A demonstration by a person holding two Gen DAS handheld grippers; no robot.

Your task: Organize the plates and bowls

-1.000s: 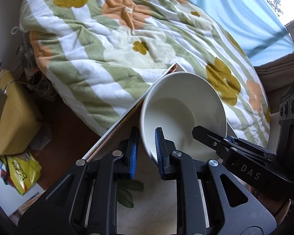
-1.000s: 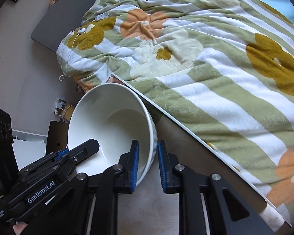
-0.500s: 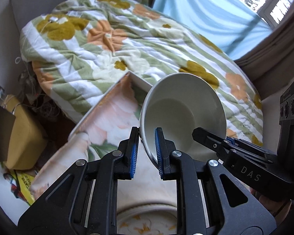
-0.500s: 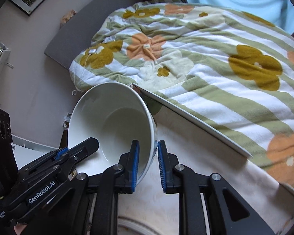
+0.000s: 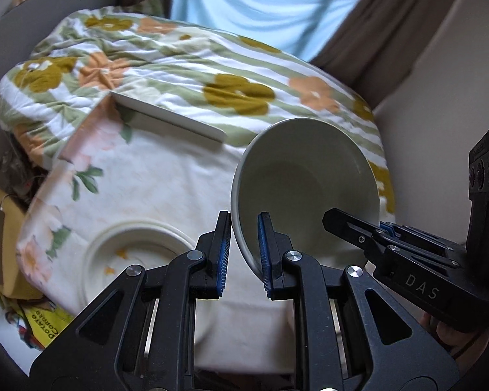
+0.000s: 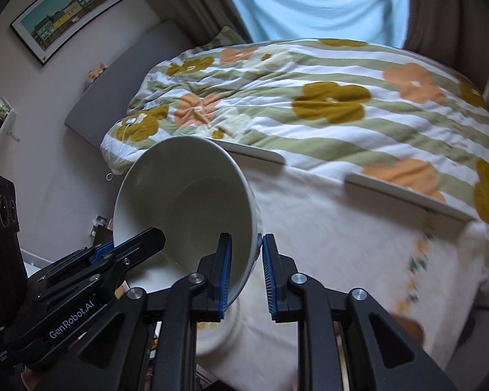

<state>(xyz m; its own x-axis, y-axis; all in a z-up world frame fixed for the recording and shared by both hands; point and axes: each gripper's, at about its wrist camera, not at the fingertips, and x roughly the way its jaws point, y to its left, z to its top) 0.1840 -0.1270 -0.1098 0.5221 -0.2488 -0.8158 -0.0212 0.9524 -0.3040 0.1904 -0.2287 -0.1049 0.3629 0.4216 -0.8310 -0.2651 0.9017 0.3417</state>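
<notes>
Both grippers have lifted and pulled back — the plate (image 5: 137,254) near the table's (image 5: 166,176) front left edge is now in view below. Left gripper (image 5: 243,247) and right gripper (image 6: 246,268) each pinch opposite sides of the tilted bowl's (image 5: 304,182) rim, held above the table. Likely next — lowering the bowl onto that plate.

You hold a glossy, smooth ceramic bowl (image 5: 304,179) in matt black plastic fingers (image 5: 278,262); the tablecloth (image 5: 166,179) is soft cloth.
</notes>
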